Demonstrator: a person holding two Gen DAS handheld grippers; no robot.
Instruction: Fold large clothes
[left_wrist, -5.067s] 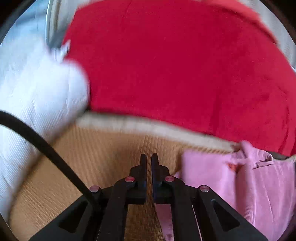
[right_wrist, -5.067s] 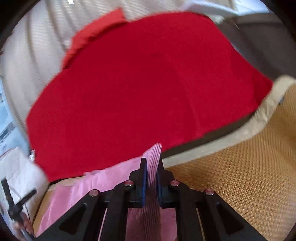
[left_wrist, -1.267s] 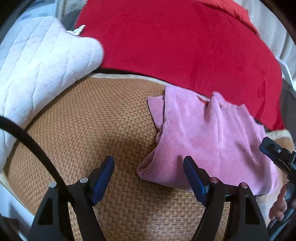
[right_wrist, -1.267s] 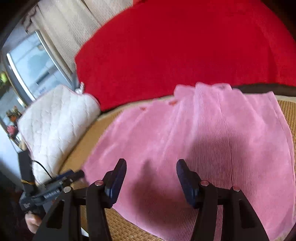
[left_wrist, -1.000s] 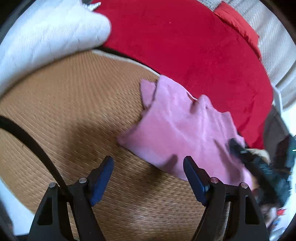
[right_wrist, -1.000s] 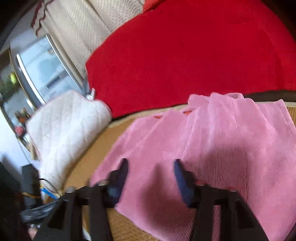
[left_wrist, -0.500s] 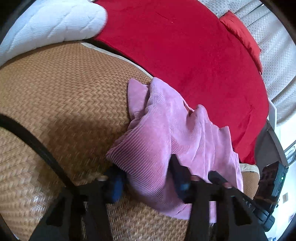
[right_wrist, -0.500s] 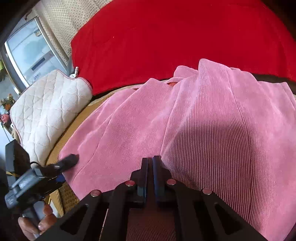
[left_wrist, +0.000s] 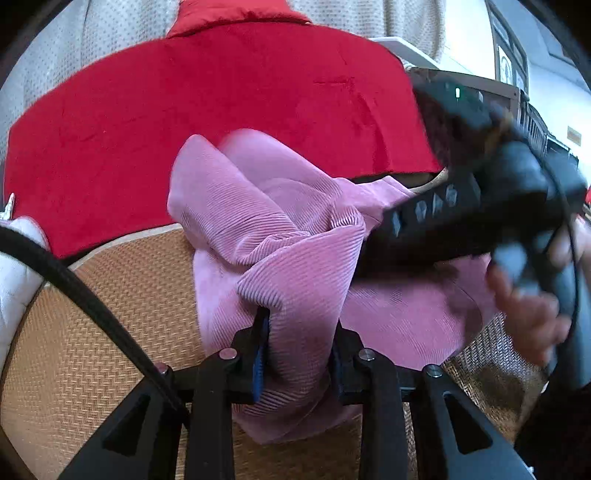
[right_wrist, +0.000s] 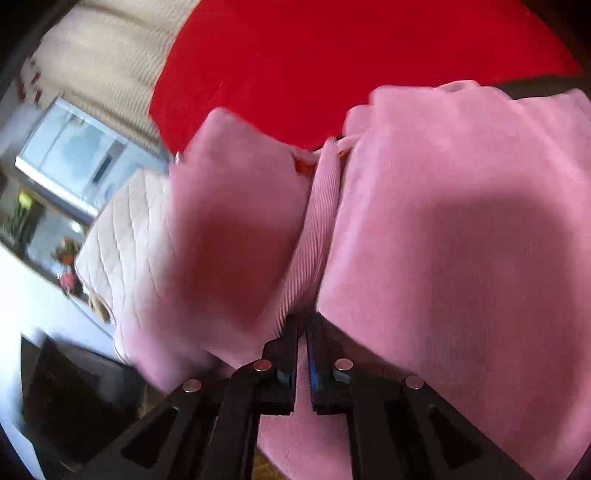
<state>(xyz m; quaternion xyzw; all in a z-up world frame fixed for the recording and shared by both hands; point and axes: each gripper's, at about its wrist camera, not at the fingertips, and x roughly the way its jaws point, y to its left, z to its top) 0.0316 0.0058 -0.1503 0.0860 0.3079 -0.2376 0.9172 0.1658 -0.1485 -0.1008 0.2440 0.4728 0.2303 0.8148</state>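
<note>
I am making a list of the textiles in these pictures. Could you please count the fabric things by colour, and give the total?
Pink: 1, the pink corduroy garment, held by the left gripper and the right gripper.
Red: 1, the red blanket behind it.
White: 1, the white quilted cushion.
Total: 3

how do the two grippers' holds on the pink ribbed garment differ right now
The left gripper clamps a thick bunched wad of the pink ribbed garment, its jaws held apart by the cloth. The right gripper pinches a thin ridge, jaws nearly touching. The left's cloth hangs above the woven tan mat; the right's fills its view. Both are shut on the same garment.
</note>
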